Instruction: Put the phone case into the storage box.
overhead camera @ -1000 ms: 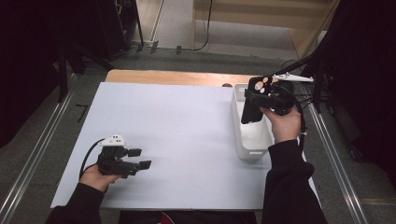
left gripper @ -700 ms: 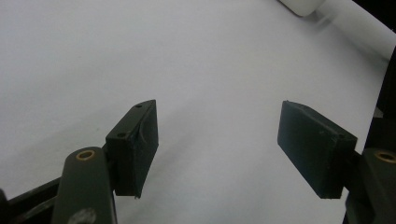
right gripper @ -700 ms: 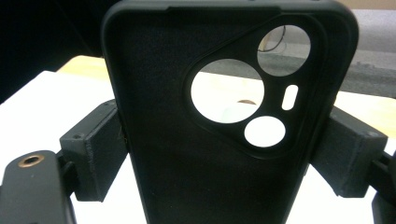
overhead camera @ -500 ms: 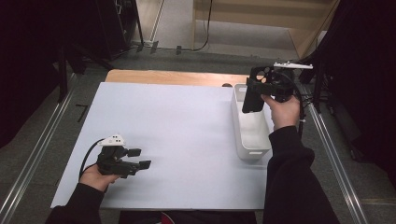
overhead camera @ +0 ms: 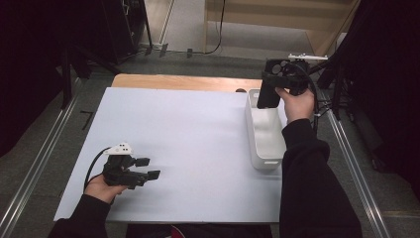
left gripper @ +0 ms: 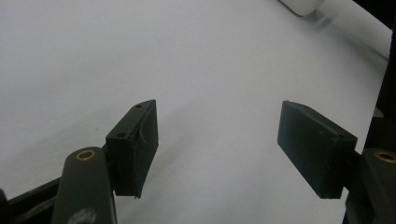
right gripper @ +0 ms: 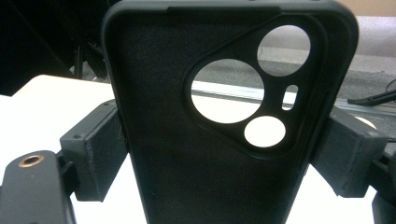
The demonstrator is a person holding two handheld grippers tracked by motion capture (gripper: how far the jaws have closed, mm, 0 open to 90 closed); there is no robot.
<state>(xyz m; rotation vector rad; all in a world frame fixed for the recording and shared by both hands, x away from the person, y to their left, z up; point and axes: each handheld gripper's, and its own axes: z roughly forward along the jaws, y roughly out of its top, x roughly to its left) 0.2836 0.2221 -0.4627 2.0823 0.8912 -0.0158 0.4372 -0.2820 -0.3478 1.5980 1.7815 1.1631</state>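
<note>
- While the left gripper [overhead camera: 144, 168] rests low on the white table [overhead camera: 198, 148], well to the left of the white bin [overhead camera: 265, 134], its jaws stand apart with nothing between them; the left gripper view shows bare table between the two pads [left gripper: 140, 144].
- Between that gripper and the bin, the table is bare, so nothing there would cushion or stop a dropped thing.
- At the bin's far end, the right gripper [overhead camera: 277, 87] is held up in the right hand [overhead camera: 297, 101], raised above the bin's rim.
- Its jaws are clamped on a black phone case [right gripper: 224, 130], one pad [right gripper: 95, 149] on each long edge; the round camera cut-outs face the right gripper view.
- The case hangs down from the grip towards the bin in the high view [overhead camera: 267, 94].
- Risk, as I judge it: the case is soft and thin, so a squeeze on its edges may bow it, and it could spring out of the pads.
- A quick swing away from the bin could also make it slip, since only the narrow edges are held.
- If it falls here, it may land in the bin or bounce off its rim.
</note>
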